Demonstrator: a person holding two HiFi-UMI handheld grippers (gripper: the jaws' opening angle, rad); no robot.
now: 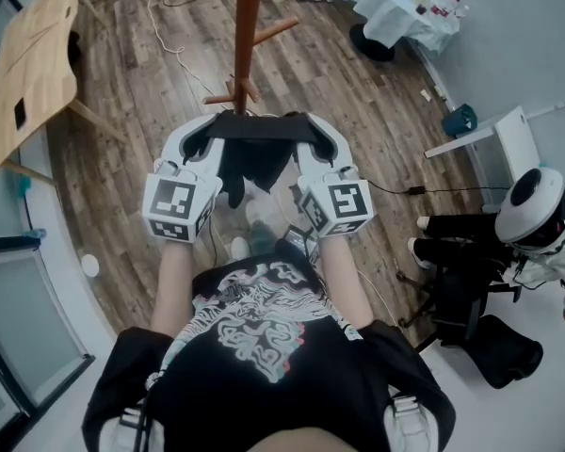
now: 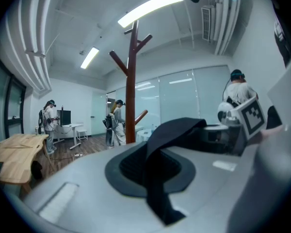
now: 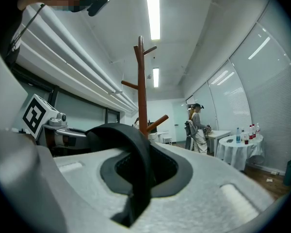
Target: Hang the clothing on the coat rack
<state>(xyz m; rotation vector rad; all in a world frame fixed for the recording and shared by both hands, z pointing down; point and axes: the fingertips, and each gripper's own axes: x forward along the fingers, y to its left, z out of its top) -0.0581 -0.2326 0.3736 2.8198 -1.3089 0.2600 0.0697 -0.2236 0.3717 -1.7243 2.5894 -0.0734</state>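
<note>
Here, left gripper (image 1: pixel 210 132), right gripper (image 1: pixel 313 132), each clamped on black clothing (image 1: pixel 259 128) stretched between, coat rack (image 1: pixel 248 26) ahead

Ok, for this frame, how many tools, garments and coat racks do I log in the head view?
tools: 2, the left tool and the right tool
black garment: 1
coat rack: 1
total: 4
</note>
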